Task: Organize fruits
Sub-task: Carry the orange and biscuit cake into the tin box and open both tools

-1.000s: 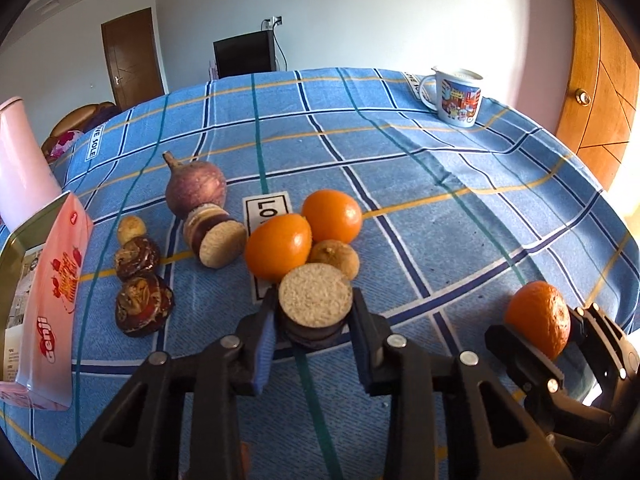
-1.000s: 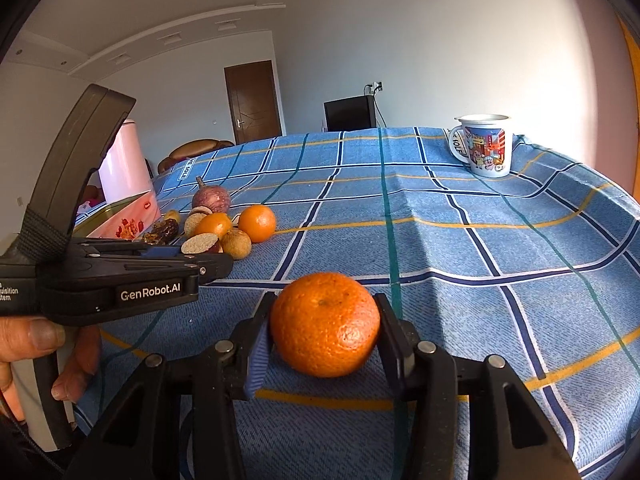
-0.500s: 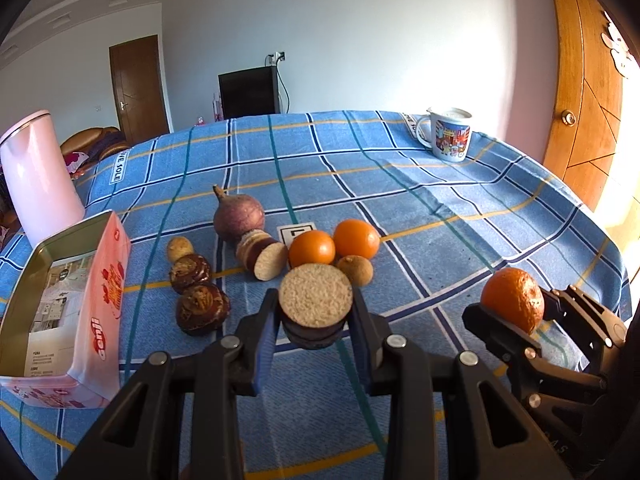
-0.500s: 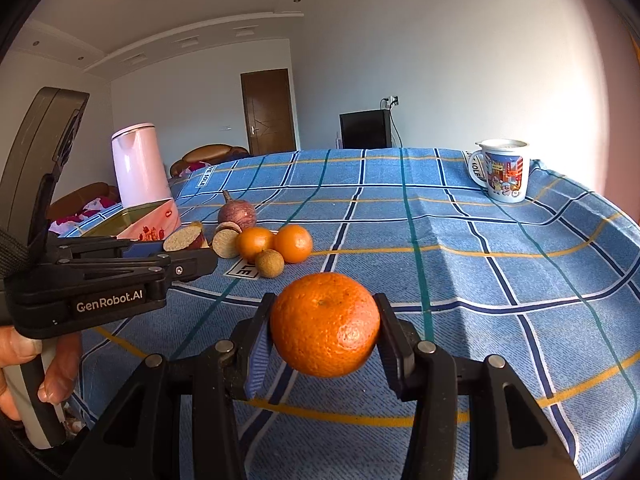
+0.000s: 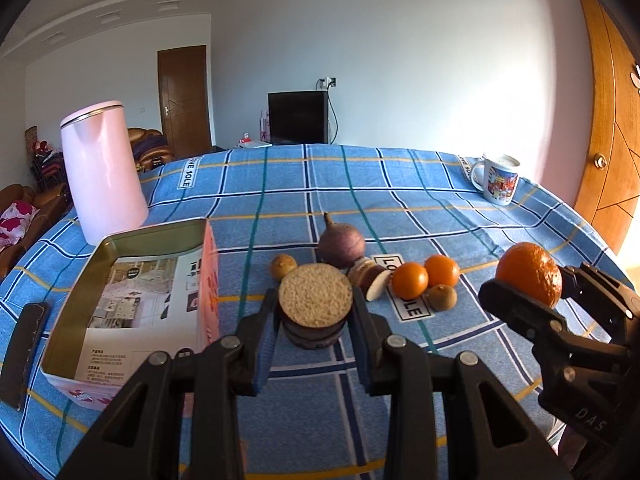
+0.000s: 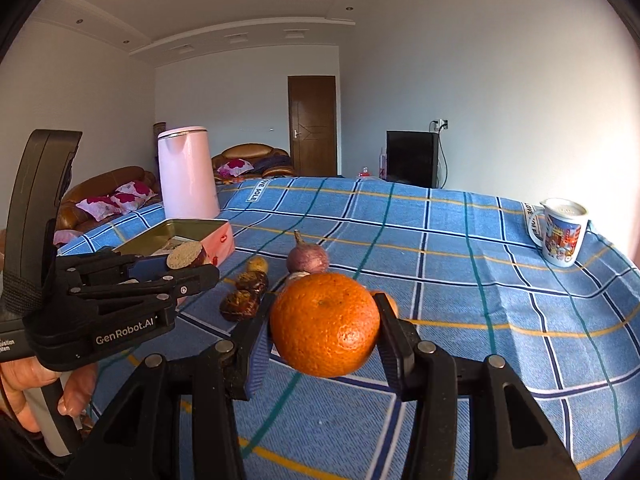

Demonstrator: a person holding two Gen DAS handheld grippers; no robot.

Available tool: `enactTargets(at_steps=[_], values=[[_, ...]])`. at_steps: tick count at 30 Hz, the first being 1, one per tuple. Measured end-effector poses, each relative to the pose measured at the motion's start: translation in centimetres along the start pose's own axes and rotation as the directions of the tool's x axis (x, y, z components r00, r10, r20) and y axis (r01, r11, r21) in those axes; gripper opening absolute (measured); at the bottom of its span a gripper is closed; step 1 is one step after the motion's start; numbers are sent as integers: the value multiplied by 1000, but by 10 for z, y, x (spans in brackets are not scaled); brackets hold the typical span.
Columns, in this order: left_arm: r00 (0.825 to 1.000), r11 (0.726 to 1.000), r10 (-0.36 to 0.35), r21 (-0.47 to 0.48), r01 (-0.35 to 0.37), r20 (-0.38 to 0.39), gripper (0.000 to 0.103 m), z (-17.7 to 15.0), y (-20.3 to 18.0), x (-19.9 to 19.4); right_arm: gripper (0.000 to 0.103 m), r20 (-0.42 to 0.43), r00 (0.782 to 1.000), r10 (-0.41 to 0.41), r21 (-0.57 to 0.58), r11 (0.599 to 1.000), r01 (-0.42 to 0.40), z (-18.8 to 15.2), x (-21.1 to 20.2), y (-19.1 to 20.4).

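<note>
My left gripper (image 5: 315, 312) is shut on a cut purple fruit half (image 5: 314, 300) with a pale grainy face, held above the table; it also shows in the right wrist view (image 6: 186, 256). My right gripper (image 6: 324, 320) is shut on a large orange (image 6: 325, 322), held above the table; it also shows in the left wrist view (image 5: 529, 278). On the cloth lie a whole purple fruit (image 5: 341, 246), another cut half (image 5: 370, 278), two small oranges (image 5: 425, 276), two small brown fruits (image 5: 442, 297) and two dark shrivelled fruits (image 6: 245, 296).
An open pink tin box (image 5: 120, 296) with a leaflet inside stands at the left. A pink kettle (image 5: 102, 172) stands behind it. A printed mug (image 5: 498, 179) stands at the far right. A dark flat object (image 5: 22, 336) lies at the left edge. The blue checked tablecloth (image 5: 400, 200) covers the table.
Both grippers have risen and pulled back with their fruits. The left view now takes in the whole tin box and the kettle; the fruit group looks farther away.
</note>
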State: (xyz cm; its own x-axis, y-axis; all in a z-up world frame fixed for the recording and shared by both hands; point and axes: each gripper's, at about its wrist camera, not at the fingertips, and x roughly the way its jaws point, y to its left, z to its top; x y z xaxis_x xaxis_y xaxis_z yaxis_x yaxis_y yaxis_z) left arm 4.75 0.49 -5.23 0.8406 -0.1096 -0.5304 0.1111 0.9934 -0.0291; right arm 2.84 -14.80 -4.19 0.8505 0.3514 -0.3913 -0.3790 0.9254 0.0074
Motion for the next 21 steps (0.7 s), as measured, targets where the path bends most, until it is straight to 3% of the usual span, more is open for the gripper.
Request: enactTargets(at_steps=[10, 21], values=[[997, 995, 66, -77, -64, 25, 35, 2, 57, -5, 49, -1, 997, 73, -107, 992, -73, 40, 34, 50], [992, 980, 122, -164, -117, 18, 35, 3, 110, -1, 49, -40, 990, 134, -148, 979, -138, 65, 79, 99]])
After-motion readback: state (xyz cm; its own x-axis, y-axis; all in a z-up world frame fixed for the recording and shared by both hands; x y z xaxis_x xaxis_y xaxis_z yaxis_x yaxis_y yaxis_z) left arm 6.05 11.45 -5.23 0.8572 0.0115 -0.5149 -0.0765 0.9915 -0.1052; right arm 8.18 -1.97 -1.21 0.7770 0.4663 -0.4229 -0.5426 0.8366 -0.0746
